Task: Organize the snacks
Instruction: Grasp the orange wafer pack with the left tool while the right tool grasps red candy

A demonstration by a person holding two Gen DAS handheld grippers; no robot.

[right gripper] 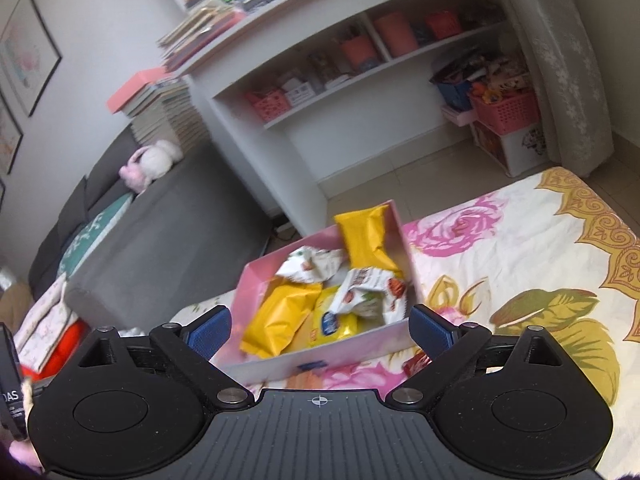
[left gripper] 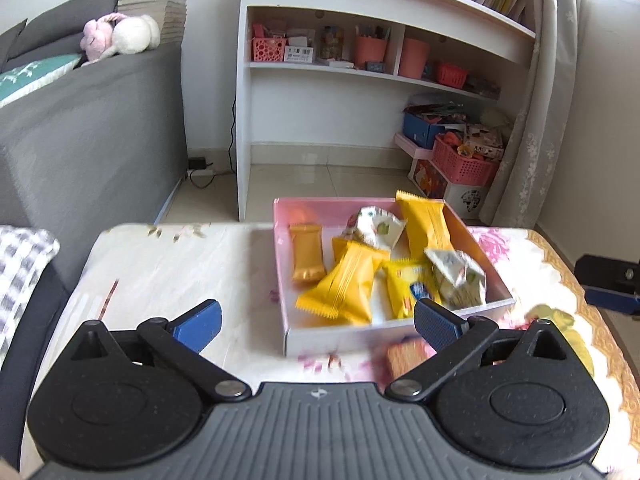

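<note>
A pink open box (left gripper: 304, 338) sits on the flowered tablecloth and holds several snack packets: yellow ones (left gripper: 344, 286) and white printed ones (left gripper: 456, 276). My left gripper (left gripper: 318, 322) is open and empty, just in front of the box's near wall. A brown snack (left gripper: 404, 356) lies on the cloth in front of the box, by the left gripper's right finger. In the right wrist view the same box (right gripper: 352, 346) lies tilted, with yellow packets (right gripper: 280, 322) and white packets (right gripper: 372, 292) inside. My right gripper (right gripper: 320, 330) is open and empty before the box. A red-brown snack (right gripper: 416, 362) lies beside its right finger.
The table edge (left gripper: 180, 226) runs behind the box. A grey sofa (left gripper: 92, 128) stands at the left, a white shelf unit (left gripper: 360, 80) behind. The right gripper's body (left gripper: 608, 284) shows at the right edge of the left wrist view. Pink baskets (left gripper: 464, 164) sit on the floor.
</note>
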